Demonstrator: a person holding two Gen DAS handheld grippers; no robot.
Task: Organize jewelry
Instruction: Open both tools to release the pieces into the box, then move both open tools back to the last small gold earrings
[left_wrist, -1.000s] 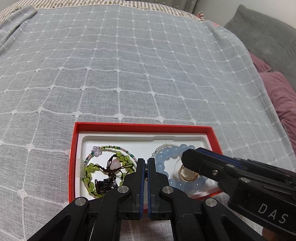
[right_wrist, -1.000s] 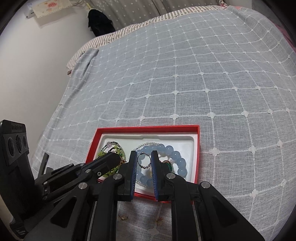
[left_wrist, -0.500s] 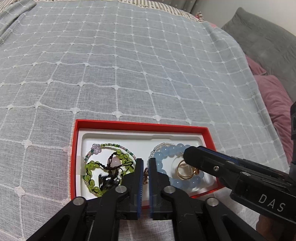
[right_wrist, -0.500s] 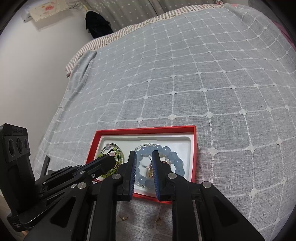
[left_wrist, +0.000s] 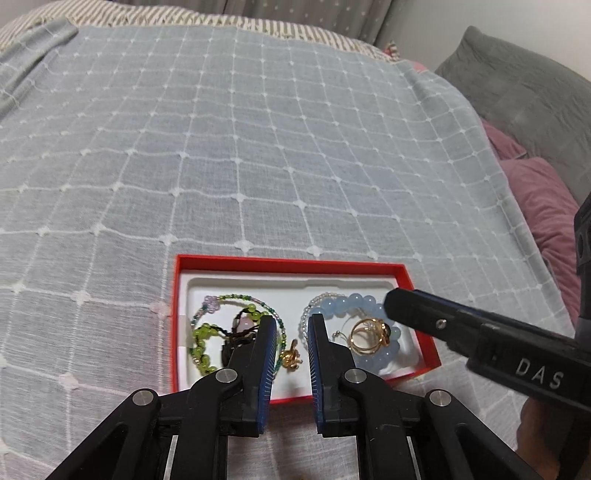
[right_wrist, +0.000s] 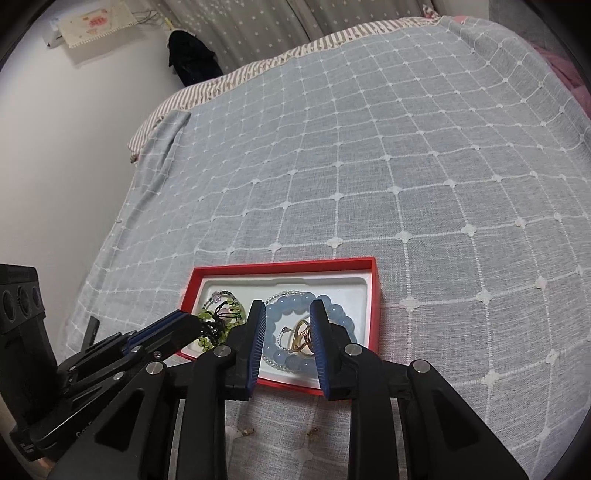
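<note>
Sitting in the red tray (left_wrist: 291, 263) on the bed (left_wrist: 258, 147): a small gold piece (left_wrist: 291, 357), loose on the white liner between green bead bracelet (left_wrist: 202, 345) and blue bead bracelet (left_wrist: 354, 306). Looking tiny, light, hard and slick, likely to skate away; best pinching across its body, gently. Gold rings (right_wrist: 301, 336) lying inside the blue loop. Left hand-held gripper (left_wrist: 291, 334) opening, narrow gap, nothing pressed. Right hand-held gripper (right_wrist: 287, 318) opening too, straddling the rings, gripping nothing.
</note>
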